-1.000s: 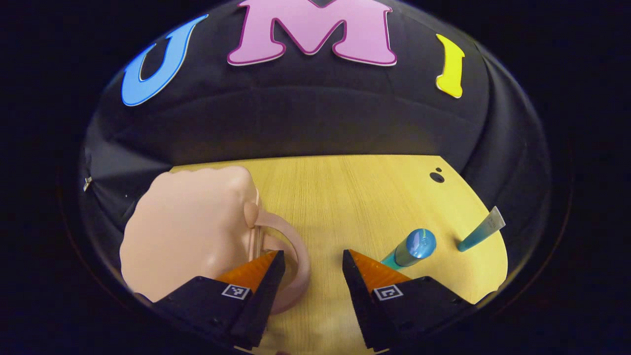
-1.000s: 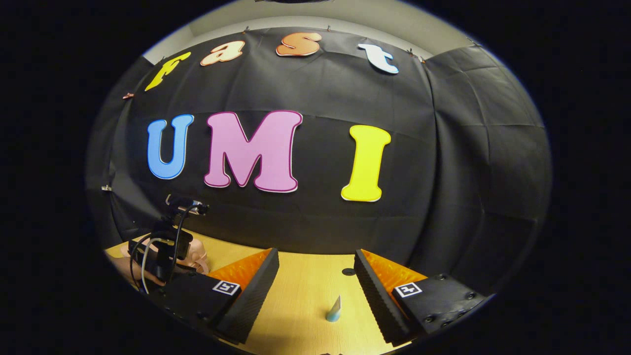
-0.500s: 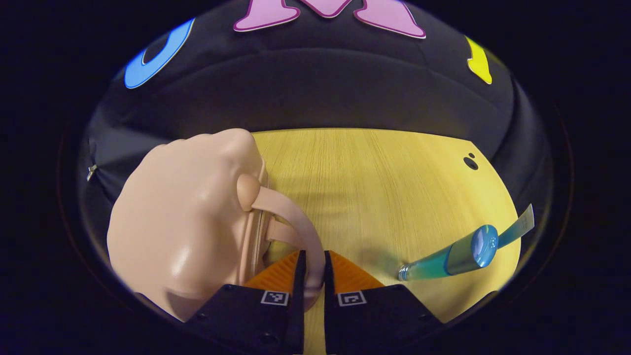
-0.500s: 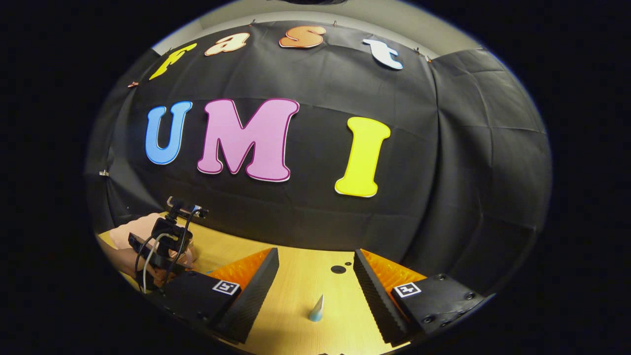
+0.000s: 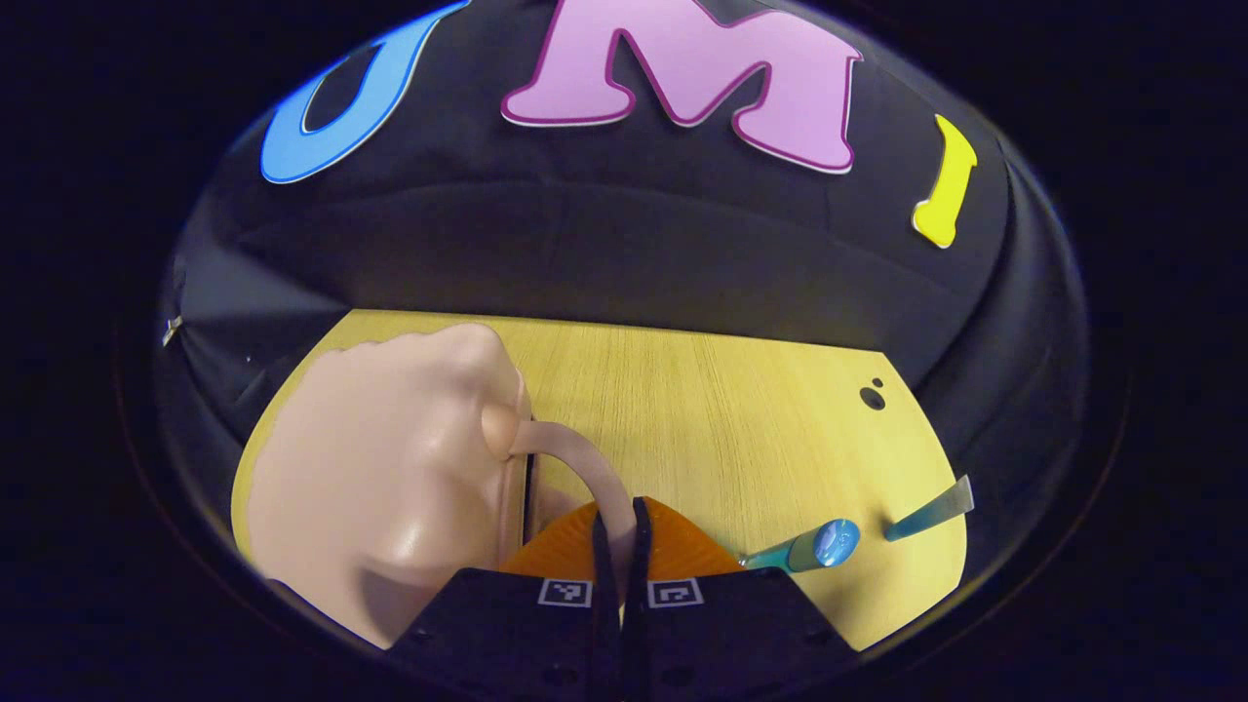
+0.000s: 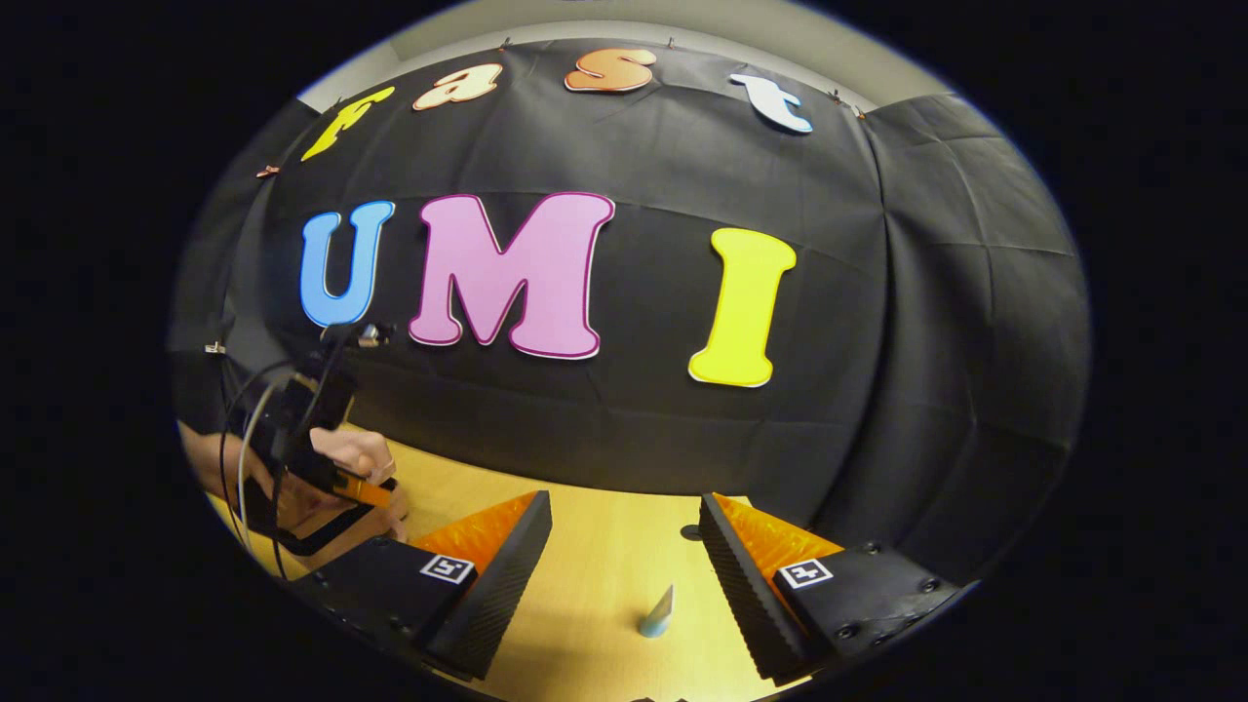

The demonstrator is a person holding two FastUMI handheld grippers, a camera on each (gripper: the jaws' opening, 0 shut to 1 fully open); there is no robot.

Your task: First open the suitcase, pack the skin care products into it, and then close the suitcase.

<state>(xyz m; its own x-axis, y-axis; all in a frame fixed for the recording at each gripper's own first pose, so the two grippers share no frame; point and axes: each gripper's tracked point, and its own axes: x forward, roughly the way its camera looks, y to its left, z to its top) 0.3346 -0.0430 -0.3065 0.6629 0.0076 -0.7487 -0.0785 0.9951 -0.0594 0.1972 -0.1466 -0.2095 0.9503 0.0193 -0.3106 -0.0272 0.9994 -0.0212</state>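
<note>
the left gripper (image 5: 621, 517) is pinching its fingers together on the suitcase's handle (image 5: 583, 468) — the pale pink suitcase (image 5: 390, 487) is sitting at the table's (image 5: 721, 409) left edge, glossy and rounded, a dark gap showing along its seam. to open it well, the pull should probably be following the lid's arc, slow and steady, so the strap isn't slipping out. the right gripper (image 6: 624, 556) is hanging wide apart, holding nothing, over a blue tube (image 6: 658, 614) — a capped blue bottle (image 5: 809, 548) is lying near the right edge.

Even, sharp, edges fisheye-warped
</note>
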